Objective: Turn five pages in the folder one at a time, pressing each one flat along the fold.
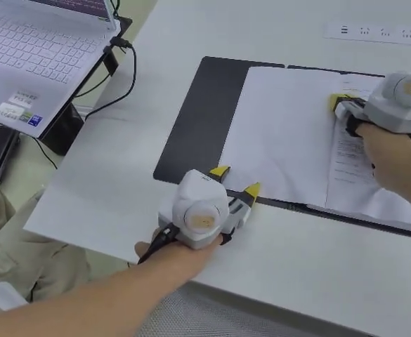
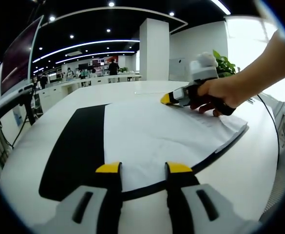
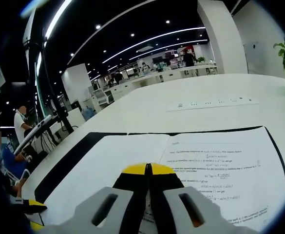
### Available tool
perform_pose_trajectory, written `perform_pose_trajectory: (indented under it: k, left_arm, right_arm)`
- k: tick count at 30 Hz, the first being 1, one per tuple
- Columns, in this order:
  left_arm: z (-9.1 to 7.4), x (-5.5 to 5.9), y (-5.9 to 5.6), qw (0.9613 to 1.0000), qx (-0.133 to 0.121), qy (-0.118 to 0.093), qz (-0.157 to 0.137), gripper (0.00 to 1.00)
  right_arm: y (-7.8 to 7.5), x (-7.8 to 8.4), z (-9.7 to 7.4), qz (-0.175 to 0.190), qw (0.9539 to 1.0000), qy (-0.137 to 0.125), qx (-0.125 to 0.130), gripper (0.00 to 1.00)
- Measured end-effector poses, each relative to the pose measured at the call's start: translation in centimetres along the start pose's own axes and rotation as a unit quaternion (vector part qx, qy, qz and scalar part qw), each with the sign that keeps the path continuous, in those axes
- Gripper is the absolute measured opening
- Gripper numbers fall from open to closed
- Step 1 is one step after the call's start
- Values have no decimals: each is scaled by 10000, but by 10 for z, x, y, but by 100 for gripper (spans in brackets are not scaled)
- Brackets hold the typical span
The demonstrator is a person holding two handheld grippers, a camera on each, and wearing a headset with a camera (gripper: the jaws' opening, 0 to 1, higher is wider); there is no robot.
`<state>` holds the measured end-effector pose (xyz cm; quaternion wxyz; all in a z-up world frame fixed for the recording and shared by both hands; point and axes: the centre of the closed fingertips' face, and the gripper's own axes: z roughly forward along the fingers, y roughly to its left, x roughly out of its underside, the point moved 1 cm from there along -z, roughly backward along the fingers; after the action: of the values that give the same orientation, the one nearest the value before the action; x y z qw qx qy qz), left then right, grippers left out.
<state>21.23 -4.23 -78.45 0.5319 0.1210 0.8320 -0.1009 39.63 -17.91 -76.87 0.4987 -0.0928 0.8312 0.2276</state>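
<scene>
Left claw (image 1: 236, 180), open, at folder (image 1: 191, 119) near edge; right claw (image 1: 337, 104), closed, on the fold (image 1: 329, 175) far end, fold running far-to-near.

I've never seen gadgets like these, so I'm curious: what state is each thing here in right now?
Black folder: open, lying flat on the white table.
Blank white page: lying flat on the folder's left side.
Printed white page: face up on the right side.
Left gripper: jaws open, at the folder's near edge.
Right gripper: jaws shut, tip by the fold.
White laptop: lid open.
</scene>
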Motion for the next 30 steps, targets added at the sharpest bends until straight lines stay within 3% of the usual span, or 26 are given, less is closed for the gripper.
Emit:
perform_pose_trajectory:
  k: [30]
  left_arm:
    - [2, 2, 1, 10000, 19, 9, 9, 34]
  right_arm:
    - [42, 43, -79, -59, 9991, 216, -370, 0]
